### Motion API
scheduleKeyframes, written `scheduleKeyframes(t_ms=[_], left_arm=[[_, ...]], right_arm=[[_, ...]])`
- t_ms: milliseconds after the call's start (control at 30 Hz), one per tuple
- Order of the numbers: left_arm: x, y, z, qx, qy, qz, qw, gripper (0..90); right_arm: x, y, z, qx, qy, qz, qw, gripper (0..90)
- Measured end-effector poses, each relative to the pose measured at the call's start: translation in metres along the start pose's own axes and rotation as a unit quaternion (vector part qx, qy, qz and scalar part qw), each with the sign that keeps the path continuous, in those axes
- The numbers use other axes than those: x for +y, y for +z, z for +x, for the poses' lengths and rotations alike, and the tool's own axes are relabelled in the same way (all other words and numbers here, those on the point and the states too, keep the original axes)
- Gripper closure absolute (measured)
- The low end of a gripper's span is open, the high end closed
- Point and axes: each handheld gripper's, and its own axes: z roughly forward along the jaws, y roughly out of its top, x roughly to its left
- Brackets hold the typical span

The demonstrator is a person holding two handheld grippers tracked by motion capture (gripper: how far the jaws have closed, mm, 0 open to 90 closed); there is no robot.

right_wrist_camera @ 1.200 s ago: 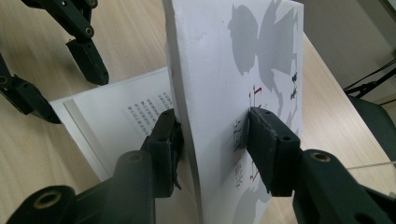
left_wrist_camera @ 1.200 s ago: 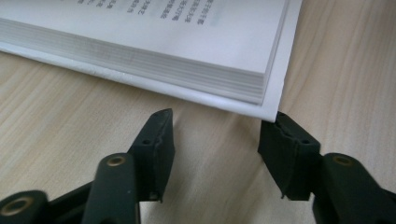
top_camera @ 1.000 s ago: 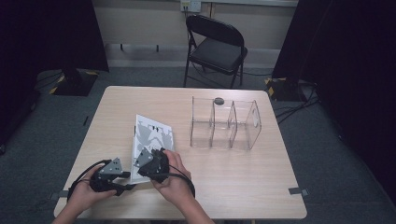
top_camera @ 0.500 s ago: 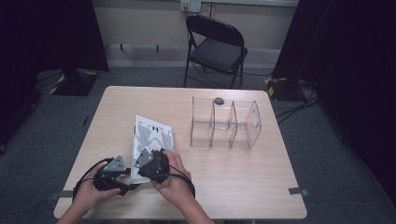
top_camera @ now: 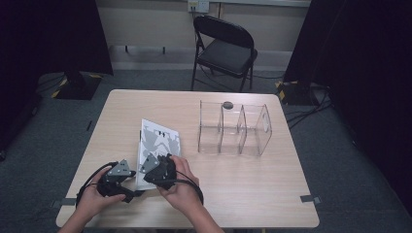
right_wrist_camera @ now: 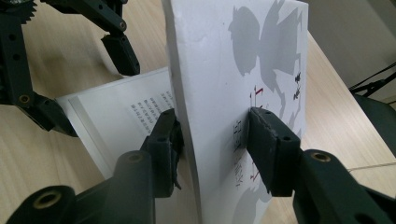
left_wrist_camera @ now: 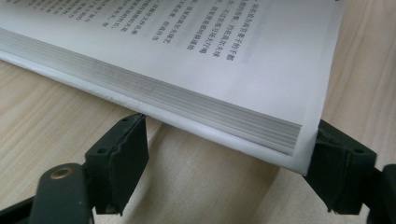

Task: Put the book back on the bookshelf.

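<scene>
A white book (top_camera: 159, 138) with grey figures on its cover lies on the table's near left part. My right gripper (top_camera: 156, 170) is shut on the front cover together with a slab of pages (right_wrist_camera: 233, 70), holding that part raised off the rest. Under it a printed page (right_wrist_camera: 135, 107) lies exposed. My left gripper (top_camera: 118, 178) sits just left of the right one at the book's near edge. Its jaws stand wide open (left_wrist_camera: 229, 172) on either side of the lower page block (left_wrist_camera: 201, 93), and its right pad (left_wrist_camera: 338, 172) touches the overhanging sheet.
A clear plastic divider rack (top_camera: 234, 128) stands right of the book, with a small dark round object (top_camera: 227, 104) at its far edge. A black folding chair (top_camera: 224, 48) stands beyond the wooden table (top_camera: 272, 189). Dark curtains hang on both sides.
</scene>
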Motion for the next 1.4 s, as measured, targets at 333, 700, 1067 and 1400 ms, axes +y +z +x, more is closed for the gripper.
scheduleKeyframes(t_ms=[333,700,1067,1400], left_arm=[[0.000,-0.003,-0.002,0.001,0.023,0.008,0.9997,27.1],[-0.002,-0.008,0.000,-0.001,0.025,-0.004,0.9997,31.7],[-0.005,-0.012,-0.002,0.006,0.052,0.018,0.9985,39.2],[-0.011,-0.006,0.005,0.006,0.018,0.004,0.9998,35.0]], right_arm=[[0.002,0.000,-0.001,0.001,-0.002,0.002,1.0000,55.4],[0.007,-0.003,-0.006,-0.001,0.003,0.004,1.0000,56.9],[0.008,-0.003,-0.007,0.000,0.008,0.006,1.0000,57.2],[0.010,-0.007,-0.016,-0.002,0.006,0.021,0.9998,58.9]])
